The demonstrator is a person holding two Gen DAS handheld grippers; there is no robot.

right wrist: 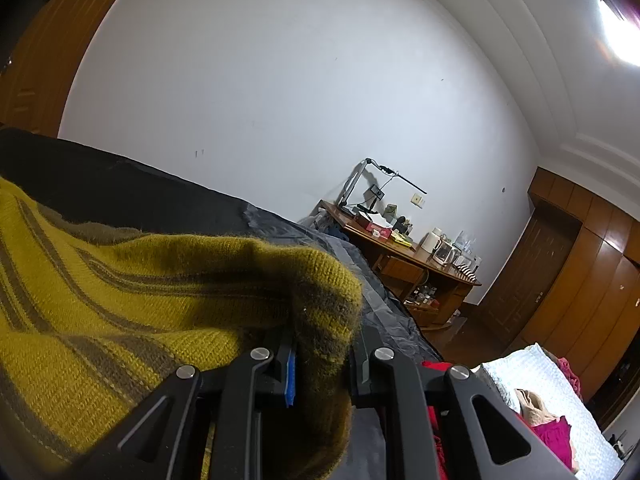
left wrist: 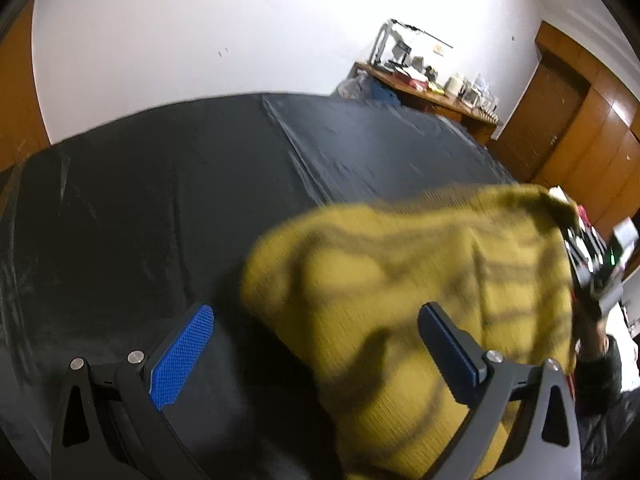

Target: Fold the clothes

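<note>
Yellow striped sweater [right wrist: 120, 300] pinched over the dark bed cover [left wrist: 160, 200]
The right gripper [right wrist: 324, 364] was clenched on a bunched edge of the knit, which spread across the cover; the left gripper [left wrist: 316, 344] stood released, jaws wide, nothing between them, just above the blurred sweater

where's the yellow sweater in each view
Left wrist: the sweater fills the lower right, blurred, lying on the dark sheet past the open left claw.
Right wrist: the sweater fills the lower left, and a bunched edge of it is pinched in the right claw.
Shared landmark: the cluttered wooden desk against the white wall.
</note>
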